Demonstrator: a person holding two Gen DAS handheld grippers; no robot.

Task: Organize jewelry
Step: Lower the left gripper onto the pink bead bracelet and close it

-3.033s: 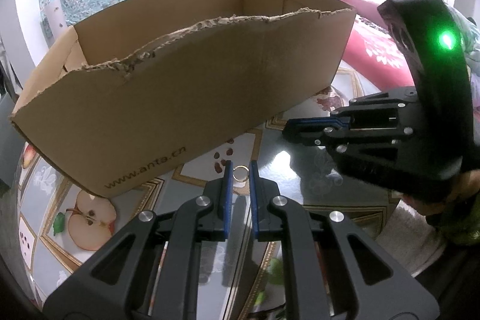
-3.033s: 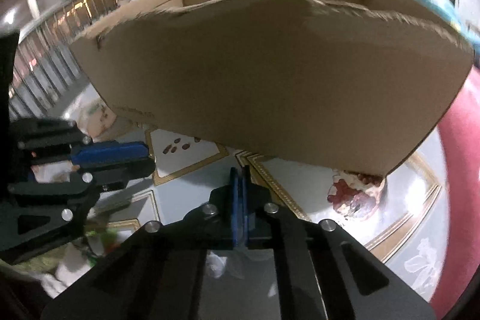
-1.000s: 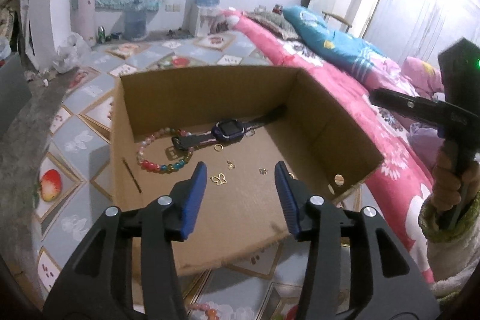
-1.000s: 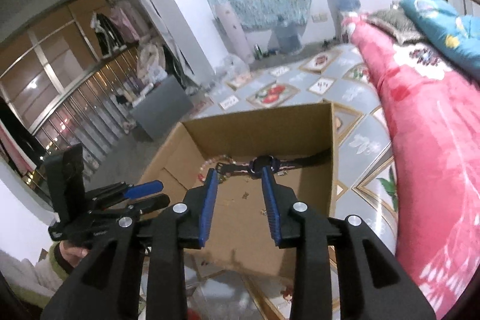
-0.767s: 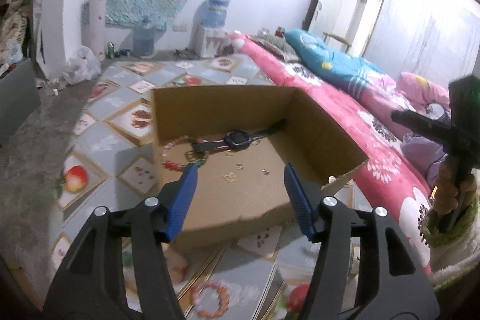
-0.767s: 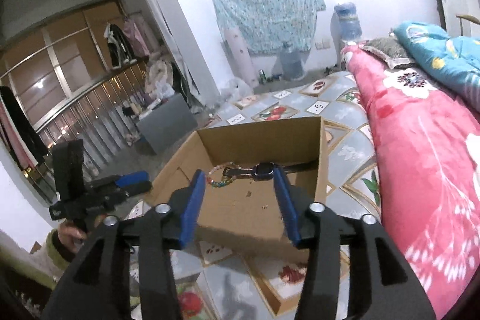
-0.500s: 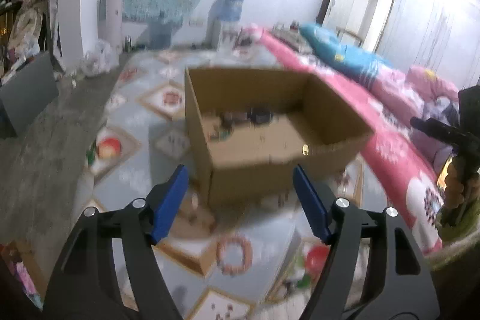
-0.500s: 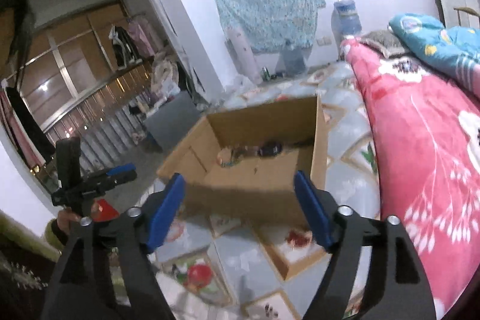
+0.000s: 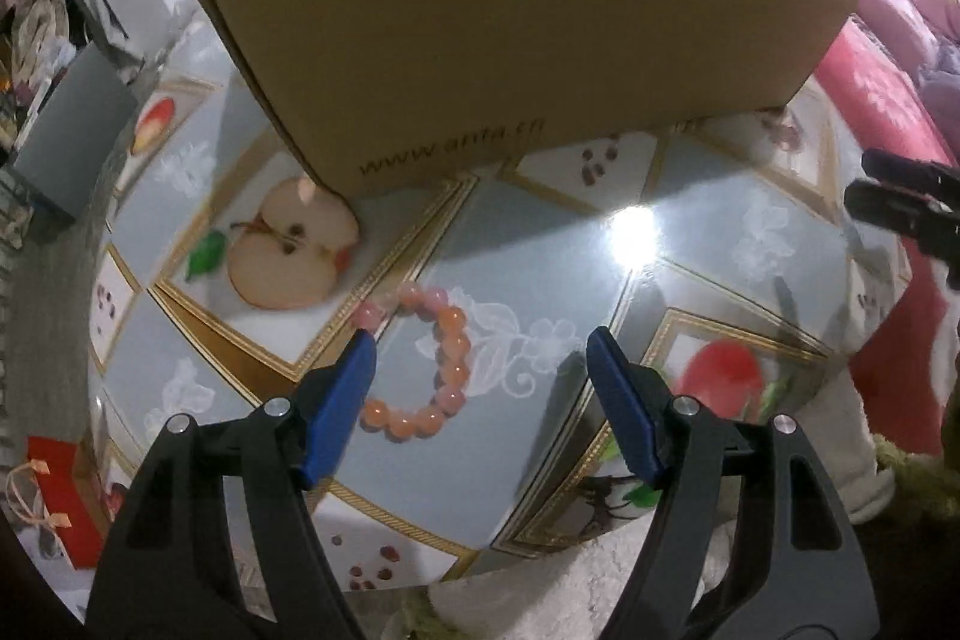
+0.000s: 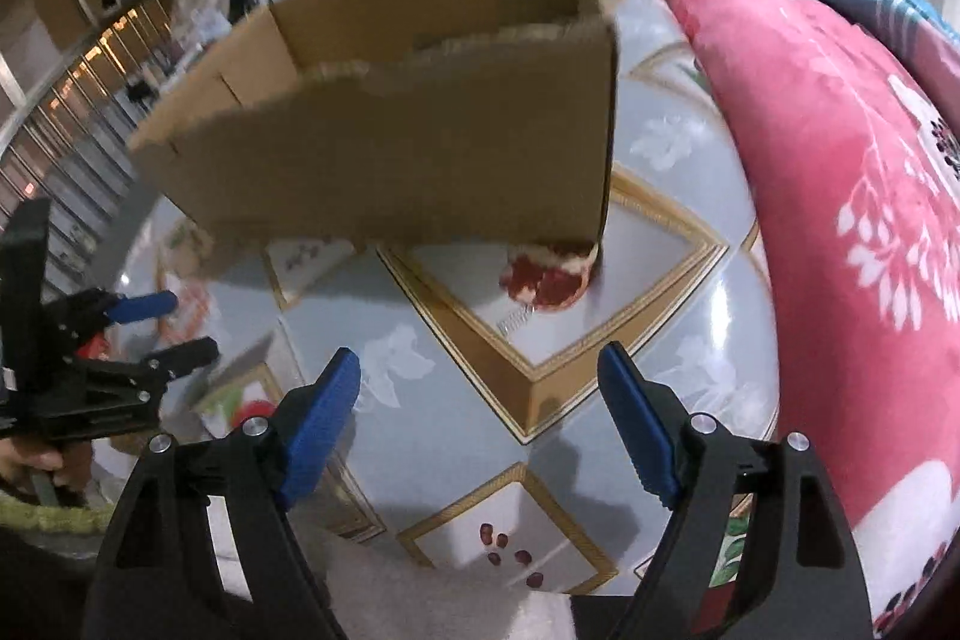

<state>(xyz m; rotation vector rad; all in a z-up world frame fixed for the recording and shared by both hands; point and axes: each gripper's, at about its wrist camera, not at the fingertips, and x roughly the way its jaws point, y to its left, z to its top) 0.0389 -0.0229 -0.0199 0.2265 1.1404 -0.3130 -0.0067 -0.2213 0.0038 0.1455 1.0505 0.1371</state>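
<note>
An orange and pink bead bracelet [image 9: 429, 355] lies on the glossy fruit-patterned floor in front of a brown cardboard box [image 9: 516, 16]. My left gripper [image 9: 480, 358] is open and empty, low over the floor, with the bracelet between its blue fingers, nearer the left one. My right gripper [image 10: 480, 382] is open and empty above the floor, short of the box [image 10: 396, 124]. The left gripper also shows at the left of the right wrist view [image 10: 156, 328]. The box's contents are hidden by its near wall.
A pink floral bedspread [image 10: 840, 148] runs along the right side. A grey cabinet [image 9: 66, 130] and a red packet [image 9: 54, 496] sit at the left. The right gripper's fingers [image 9: 900, 202] show at the right edge of the left wrist view.
Both grippers have dropped from high above the box to just over the floor in front of it. The left one now frames the bracelet. Both jaws have opened wider.
</note>
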